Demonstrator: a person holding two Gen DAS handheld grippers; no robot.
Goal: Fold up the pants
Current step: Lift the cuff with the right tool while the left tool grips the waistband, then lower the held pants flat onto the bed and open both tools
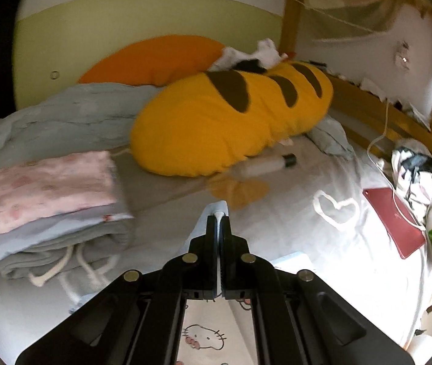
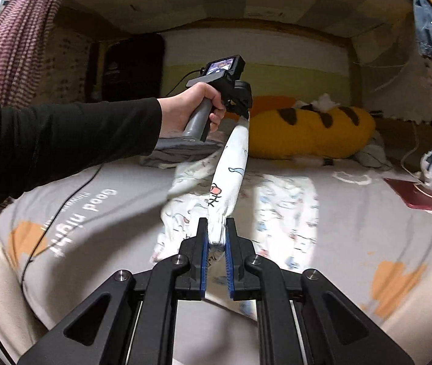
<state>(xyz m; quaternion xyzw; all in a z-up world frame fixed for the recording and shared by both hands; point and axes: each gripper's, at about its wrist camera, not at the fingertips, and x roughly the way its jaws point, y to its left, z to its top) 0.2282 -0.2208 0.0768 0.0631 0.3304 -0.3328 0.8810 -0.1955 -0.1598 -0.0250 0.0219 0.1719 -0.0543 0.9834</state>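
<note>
White printed pants [image 2: 231,167] are stretched in the air between my two grippers above the bed. My right gripper [image 2: 216,228] is shut on the gathered cuff end. My left gripper [image 2: 244,112], held by a hand in a black sleeve, is shut on the other end. The other leg [image 2: 286,210] lies flat on the sheet. In the left wrist view my left gripper [image 1: 219,213] is shut on a white fabric edge, and the printed cloth [image 1: 206,334] hangs below it.
A stack of folded clothes [image 1: 48,206] lies at the left. A big yellow striped plush pillow [image 1: 231,121] lies across the head of the bed. A red book [image 1: 395,219], a white cable and crumpled clothes [image 1: 416,176] sit at the right edge.
</note>
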